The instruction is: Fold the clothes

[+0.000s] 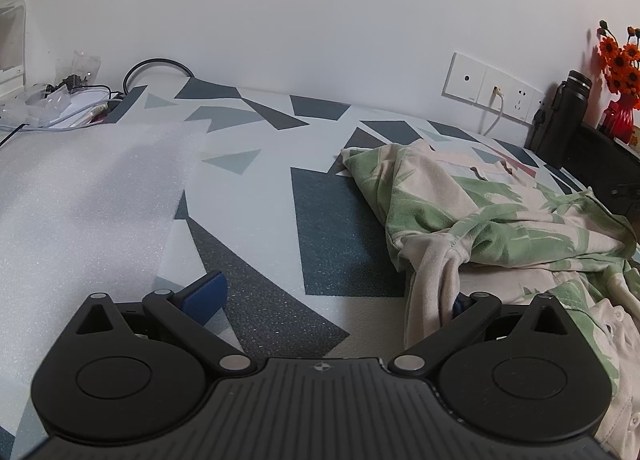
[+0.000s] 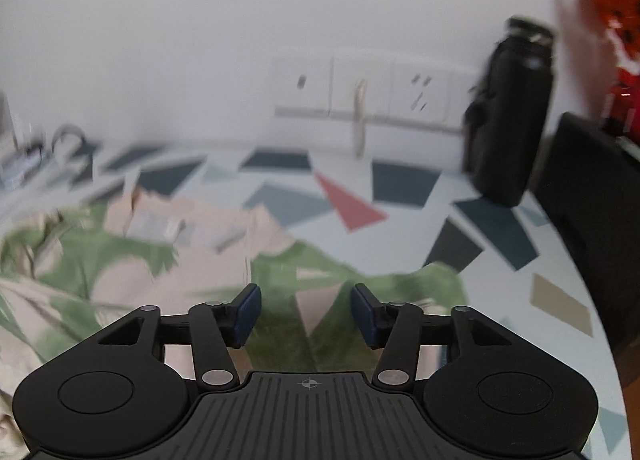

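Observation:
A crumpled shirt [image 1: 500, 220] with a green and cream leaf print lies on the right of the patterned table cover [image 1: 280, 188]. My left gripper [image 1: 332, 300] is open wide, low over the cover at the shirt's left edge. Its left blue pad [image 1: 204, 294] is bare, and a cream fold of the shirt hides most of its right pad. The right wrist view is blurred. In it my right gripper [image 2: 307, 314] hovers open above a green part of the shirt [image 2: 288, 272], with nothing between its fingers.
A white foam sheet [image 1: 80, 200] covers the table's left. Cables and plastic bags [image 1: 76, 100] lie at the back left. A wall socket panel [image 1: 492, 84] has a cord plugged in. A black bottle [image 1: 560, 116], a red vase of orange flowers [image 1: 620, 100] and a black box [image 2: 592, 220] stand at the right.

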